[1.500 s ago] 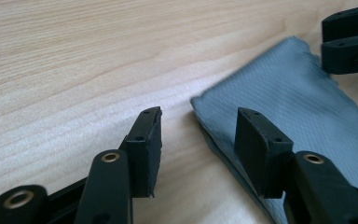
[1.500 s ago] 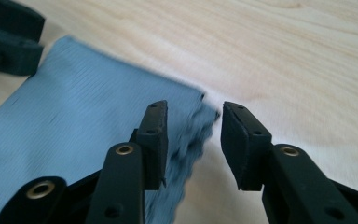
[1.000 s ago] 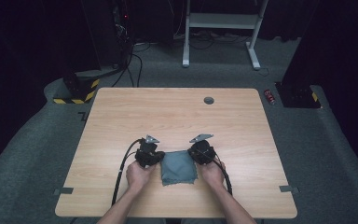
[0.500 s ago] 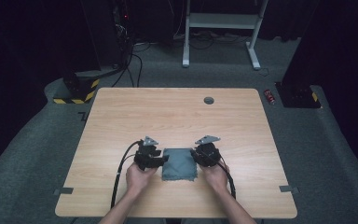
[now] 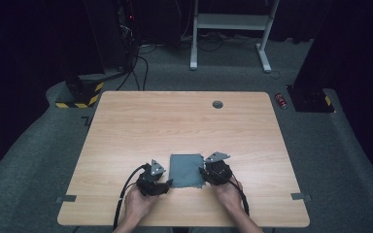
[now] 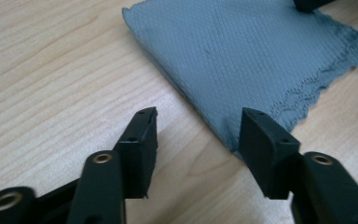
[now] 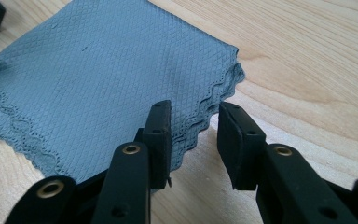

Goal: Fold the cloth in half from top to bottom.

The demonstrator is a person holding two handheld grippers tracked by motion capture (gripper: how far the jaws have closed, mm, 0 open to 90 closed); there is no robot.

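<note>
The folded cloth [image 5: 186, 170] lies flat near the table's [image 5: 126, 126] front edge. Both grippers, left [image 6: 196, 129] and right [image 7: 192, 135], have just been opening, holding nothing. They should back away gently, without dragging it.

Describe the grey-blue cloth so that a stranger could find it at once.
Start at the light wooden table and look to its near edge, where two hands hold black grippers. Flat between the left gripper and the right gripper lies the folded grey-blue cloth. It is the table's one soft thing, square, with a diamond weave and a wavy scalloped hem.
</note>
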